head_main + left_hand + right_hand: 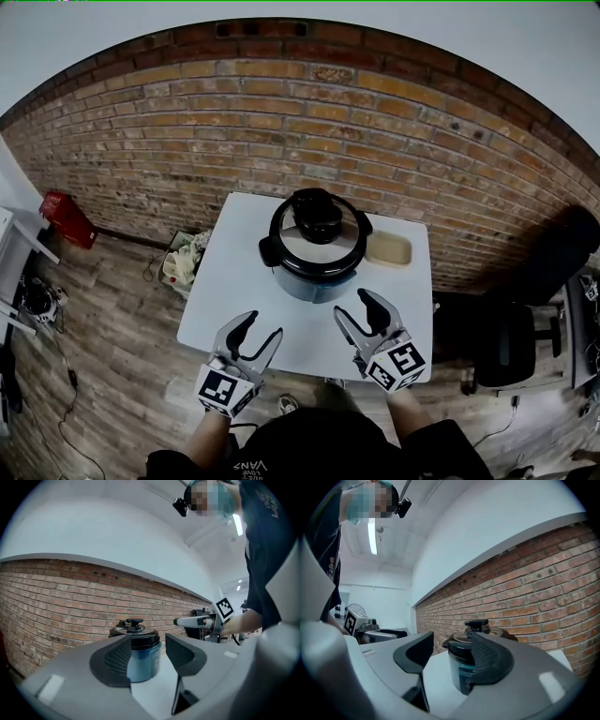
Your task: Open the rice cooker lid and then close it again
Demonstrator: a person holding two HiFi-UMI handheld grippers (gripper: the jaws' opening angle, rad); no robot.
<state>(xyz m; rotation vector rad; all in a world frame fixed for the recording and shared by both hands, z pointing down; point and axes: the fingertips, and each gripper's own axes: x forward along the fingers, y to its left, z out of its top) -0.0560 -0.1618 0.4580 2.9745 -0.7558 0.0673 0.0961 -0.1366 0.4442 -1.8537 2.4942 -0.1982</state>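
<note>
The rice cooker [315, 267] stands on the white table [234, 300] near its far side. Its steel lid [319, 246] is down, with a black knob [316, 216] on top. My left gripper [262, 326] hovers over the table's near edge, left of the cooker, open and empty. My right gripper [354, 305] is open and empty too, just short of the cooker's front right. In the left gripper view the cooker [143, 658] shows between the spread jaws, some way off. In the right gripper view the cooker [459, 670] sits beside the right jaw.
A tan shallow dish [388, 248] lies on the table right of the cooker. A brick wall [281, 122] runs behind. On the floor are a red crate [66, 217], a box of items [183, 258] and a black chair [511, 342].
</note>
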